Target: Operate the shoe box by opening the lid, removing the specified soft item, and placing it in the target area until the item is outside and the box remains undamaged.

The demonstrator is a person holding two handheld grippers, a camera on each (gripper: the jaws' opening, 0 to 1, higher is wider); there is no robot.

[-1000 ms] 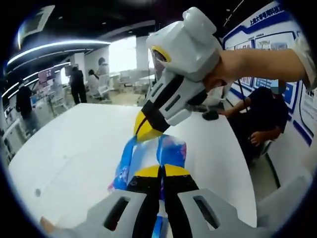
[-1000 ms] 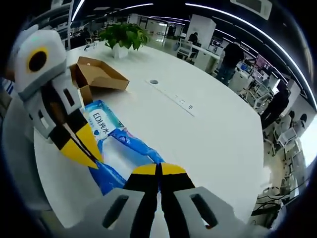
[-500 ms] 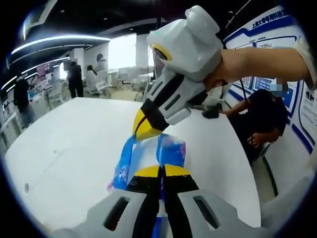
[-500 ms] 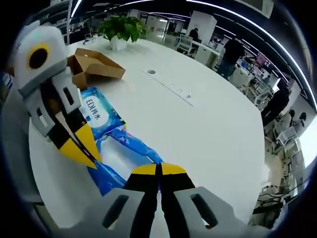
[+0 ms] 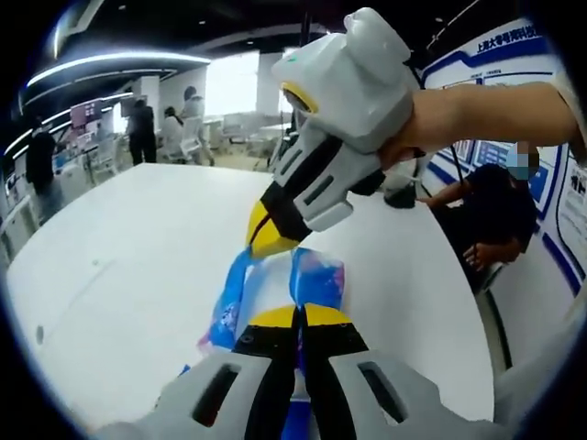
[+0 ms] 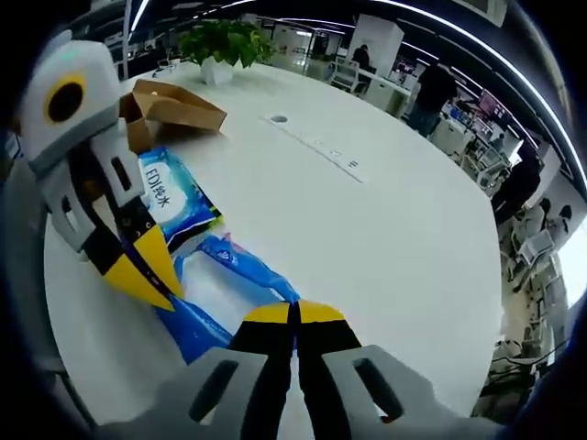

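Observation:
A soft blue packet (image 5: 315, 279) with a white label hangs between both grippers above the white table (image 5: 128, 275). My left gripper (image 5: 300, 316) is shut on its near end, and my right gripper (image 5: 271, 240), reaching in from the upper right, is shut on its far end. In the right gripper view my right gripper (image 6: 295, 313) clamps the blue packet (image 6: 240, 264), while the left gripper (image 6: 149, 273) pinches it from the left. The open brown cardboard shoe box (image 6: 172, 103) sits on the table behind the packet, at the upper left.
A potted plant (image 6: 220, 41) stands behind the box. A narrow socket strip (image 6: 316, 147) runs across the white table (image 6: 394, 238). A person sits beside the table's right edge (image 5: 491, 215). Other people stand far off in the room.
Both grippers keep their hold on the blue packet. Both views have shifted slightly; in the right gripper view the box now lies a little farther up and away.

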